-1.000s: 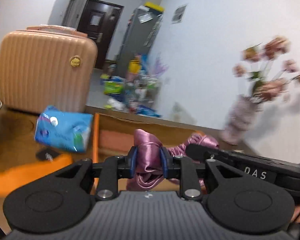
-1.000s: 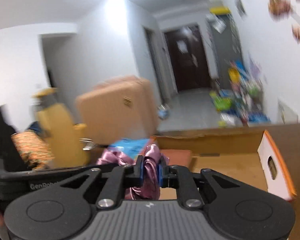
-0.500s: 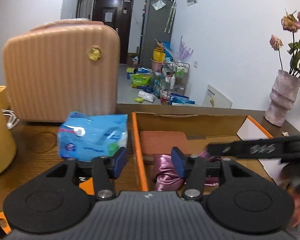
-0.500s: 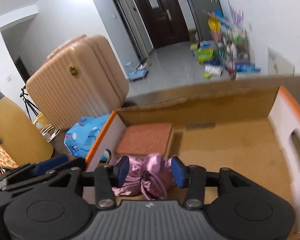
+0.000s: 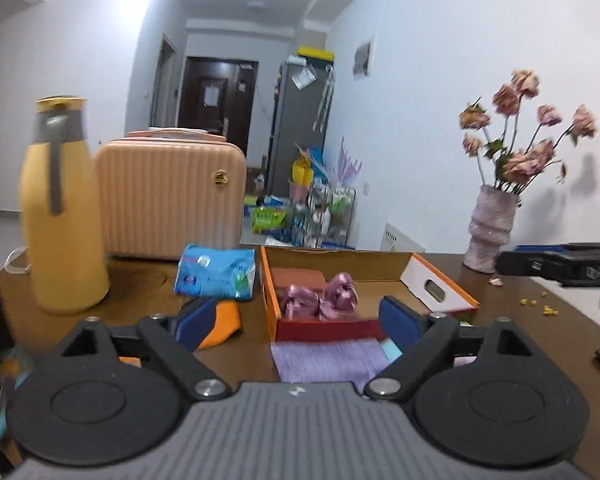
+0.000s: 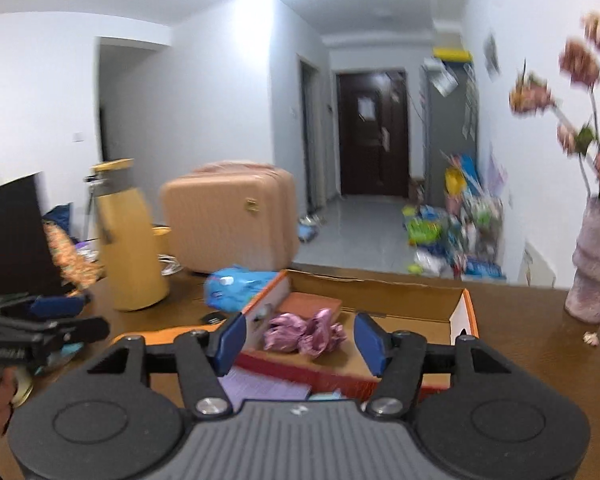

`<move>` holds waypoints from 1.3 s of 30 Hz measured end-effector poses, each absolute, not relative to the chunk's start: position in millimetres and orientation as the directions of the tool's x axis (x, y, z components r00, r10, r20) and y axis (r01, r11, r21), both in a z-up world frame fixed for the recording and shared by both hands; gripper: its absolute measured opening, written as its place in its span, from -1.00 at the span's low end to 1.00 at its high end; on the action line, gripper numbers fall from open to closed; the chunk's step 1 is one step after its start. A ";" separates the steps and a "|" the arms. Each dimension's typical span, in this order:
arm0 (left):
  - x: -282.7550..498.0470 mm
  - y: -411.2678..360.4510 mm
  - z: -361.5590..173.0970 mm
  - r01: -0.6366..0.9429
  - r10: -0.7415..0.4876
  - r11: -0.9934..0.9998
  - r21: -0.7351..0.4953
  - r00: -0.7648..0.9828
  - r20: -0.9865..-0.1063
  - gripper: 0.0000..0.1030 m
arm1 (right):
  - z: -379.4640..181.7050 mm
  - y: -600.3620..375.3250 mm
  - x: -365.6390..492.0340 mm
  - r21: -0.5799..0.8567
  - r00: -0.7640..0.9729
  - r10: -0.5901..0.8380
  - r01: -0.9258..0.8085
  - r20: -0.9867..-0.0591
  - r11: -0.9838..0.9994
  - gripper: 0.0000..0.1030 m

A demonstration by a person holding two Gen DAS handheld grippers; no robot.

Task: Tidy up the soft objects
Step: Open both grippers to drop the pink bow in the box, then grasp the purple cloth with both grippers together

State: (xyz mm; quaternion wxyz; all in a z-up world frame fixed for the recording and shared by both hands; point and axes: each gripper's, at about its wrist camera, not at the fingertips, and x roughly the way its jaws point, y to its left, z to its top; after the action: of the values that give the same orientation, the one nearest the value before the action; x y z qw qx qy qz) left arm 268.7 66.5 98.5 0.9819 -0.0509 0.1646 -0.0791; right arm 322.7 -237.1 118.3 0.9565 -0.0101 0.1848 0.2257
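Observation:
A crumpled pink satin cloth [image 5: 320, 298] lies inside the orange-edged cardboard box [image 5: 440, 286], beside a flat rust-red pad [image 5: 298, 278]. My left gripper [image 5: 296, 322] hangs back from the box with its jaws opening wide and nothing between them. My right gripper [image 6: 298, 340] is also drawn back from the box [image 6: 466, 316], its jaws opening, with the satin cloth [image 6: 306, 332] lying free beyond them. A lilac cloth [image 5: 324, 358] lies on the table in front of the box. An orange soft piece [image 5: 220, 324] rests left of the box.
A blue tissue pack [image 5: 216, 270] lies left of the box. Behind it stand a yellow flask [image 5: 62, 216] and a peach hard case [image 5: 172, 198]. A vase of dried flowers [image 5: 492, 232] is at the right. The other gripper [image 5: 560, 264] shows at the right edge.
Both grippers were shut on the pink satin cloth; they let it go into the box, opened, and pulled back away from the box.

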 end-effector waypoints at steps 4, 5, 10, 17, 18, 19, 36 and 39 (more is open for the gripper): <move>211.2 72.4 66.4 0.107 -0.163 0.978 -0.179 0.928 -0.336 0.78 | 94.0 -246.4 234.2 0.006 0.839 0.433 -0.456 -0.330 0.890 0.24; 199.7 74.4 58.9 0.099 -0.165 0.975 -0.200 0.924 -0.346 0.78 | 84.7 -246.0 217.1 -0.008 0.838 0.429 -0.458 -0.338 0.889 0.24; 167.7 83.6 37.4 0.061 -0.155 0.967 -0.247 0.912 -0.380 0.78 | 45.6 -242.5 159.3 0.001 0.826 0.402 -0.437 -0.395 0.899 0.23; 166.9 85.7 33.2 0.063 -0.169 0.957 -0.284 0.915 -0.365 0.81 | 40.1 -241.2 143.5 0.027 0.836 0.377 -0.400 -0.400 0.916 0.23; 169.3 85.9 31.7 0.068 -0.177 0.954 -0.293 0.914 -0.364 0.81 | 41.6 -240.7 142.5 0.027 0.841 0.375 -0.397 -0.390 0.917 0.23; 172.3 85.0 30.4 0.069 -0.181 0.952 -0.297 0.912 -0.368 0.81 | 43.7 -241.6 144.2 0.031 0.845 0.376 -0.394 -0.380 0.918 0.23; 347.5 63.6 0.8 0.103 -0.244 0.952 -0.287 0.822 -0.514 0.72 | 20.8 -208.2 309.2 0.244 0.799 0.441 -0.370 -0.408 0.896 -0.04; 383.6 61.1 -6.8 0.115 -0.263 0.949 -0.295 0.804 -0.533 0.70 | 11.2 -194.4 371.0 0.263 0.764 0.440 -0.355 -0.472 0.897 -0.04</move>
State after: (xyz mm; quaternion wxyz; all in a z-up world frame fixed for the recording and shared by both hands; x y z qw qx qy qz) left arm 383.6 61.0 -6.8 0.9415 -0.1252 0.2963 -0.1004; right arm 371.0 -194.4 11.2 0.9358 0.0792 0.2700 0.2124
